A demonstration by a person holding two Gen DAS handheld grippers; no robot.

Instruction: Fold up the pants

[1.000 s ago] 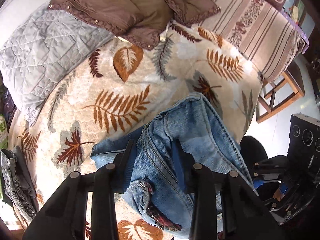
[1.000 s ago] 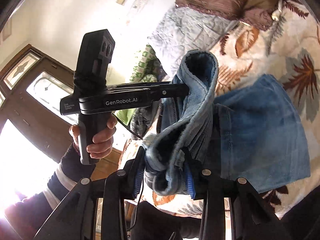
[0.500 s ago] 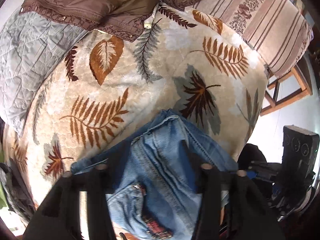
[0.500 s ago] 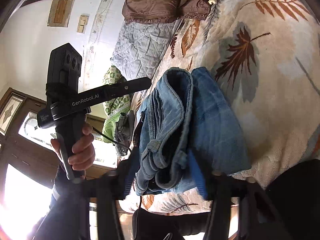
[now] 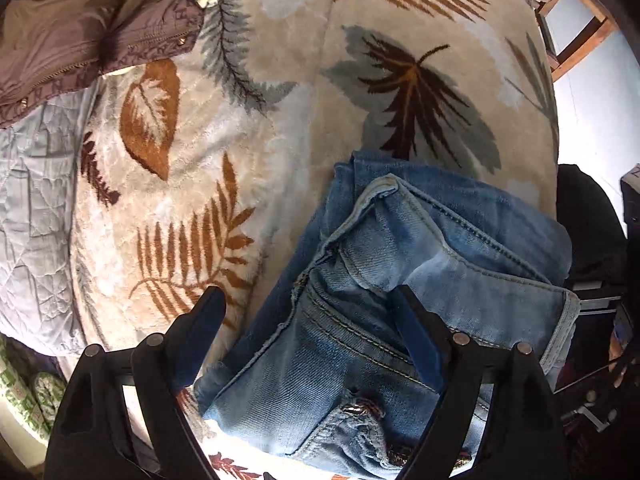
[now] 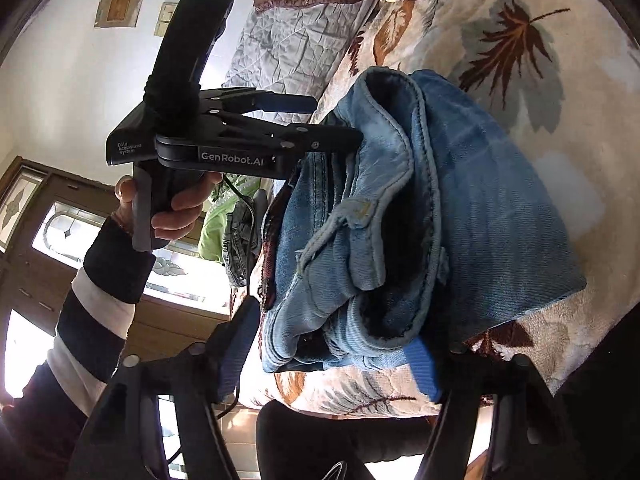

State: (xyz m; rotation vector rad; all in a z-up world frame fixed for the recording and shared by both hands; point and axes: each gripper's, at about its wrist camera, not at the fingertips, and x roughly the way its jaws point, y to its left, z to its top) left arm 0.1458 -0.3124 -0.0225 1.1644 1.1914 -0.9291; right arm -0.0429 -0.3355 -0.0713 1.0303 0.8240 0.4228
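Light blue jeans (image 5: pixel 420 264), folded into a thick bundle, lie on a leaf-patterned blanket (image 5: pixel 224 128) near its front edge. My left gripper (image 5: pixel 308 320) points down over the waistband end, its jaws opening wide and its pads off the denim. In the right wrist view the left gripper (image 6: pixel 332 118) is at the bundle's far top edge, held by a hand (image 6: pixel 176 204). My right gripper (image 6: pixel 328 354) straddles the near end of the jeans (image 6: pixel 500 208). Its jaws are closing, with the folded layers between them and the left pad still a little apart from the cloth.
A brown garment (image 5: pixel 80 32) and a grey quilted pillow (image 5: pixel 32 220) lie at the blanket's far left. A wooden frame (image 5: pixel 580 20) stands past the bed's right edge. A striped sleeve (image 6: pixel 100 300), a green cloth (image 6: pixel 216 224) and a glazed door (image 6: pixel 72 232) are to the left.
Both grippers came down with the jeans, which now rest on the blanket. Both had been shut on the denim; their jaws have spread and let it go.
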